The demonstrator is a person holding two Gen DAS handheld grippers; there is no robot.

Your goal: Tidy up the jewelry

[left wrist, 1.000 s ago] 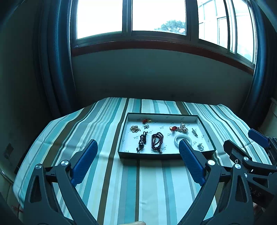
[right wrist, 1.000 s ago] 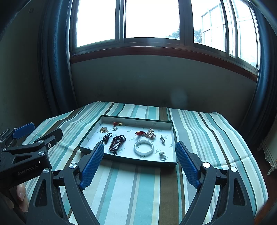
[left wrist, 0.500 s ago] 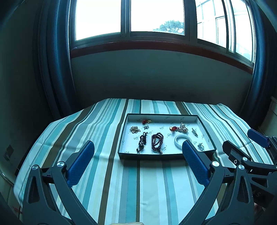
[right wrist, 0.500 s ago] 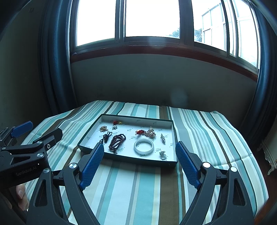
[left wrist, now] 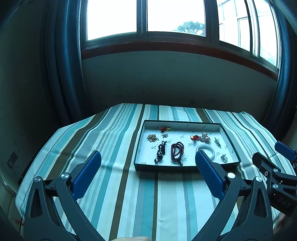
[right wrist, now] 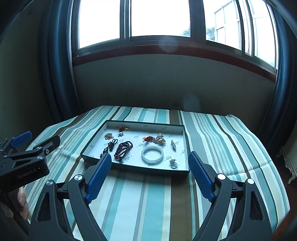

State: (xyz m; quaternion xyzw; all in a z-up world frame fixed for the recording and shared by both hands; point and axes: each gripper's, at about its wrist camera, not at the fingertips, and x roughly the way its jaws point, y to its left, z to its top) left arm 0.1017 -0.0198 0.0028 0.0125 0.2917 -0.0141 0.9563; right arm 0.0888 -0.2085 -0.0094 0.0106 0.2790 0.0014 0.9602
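A shallow dark-rimmed tray point(left wrist: 185, 168) point(right wrist: 133, 167) with a white floor lies on the striped cloth and holds several pieces of jewelry. Among them are a dark red bead strand point(left wrist: 177, 151) point(right wrist: 123, 149), a black cord pendant point(left wrist: 161, 150) point(right wrist: 110, 146), a white bangle point(left wrist: 206, 148) point(right wrist: 152, 153), a gold chain point(left wrist: 152, 137) point(right wrist: 109, 135) and a ring point(left wrist: 224, 157) point(right wrist: 173, 163). My left gripper point(left wrist: 148, 157) hangs open in front of the tray, nothing between its fingers. My right gripper point(right wrist: 149, 157) is also open and empty, just short of the tray's near rim.
The table wears a teal, brown and cream striped cloth point(left wrist: 115, 185) point(right wrist: 222, 148). Dark curtains point(left wrist: 61, 74) hang at both sides of a bright window point(left wrist: 148, 16). A wall stands behind the table. A hand point(right wrist: 22, 200) holds the left gripper's handle.
The left gripper's fingers have spread wider apart. Nothing in the tray has moved, and the right gripper looks the same.
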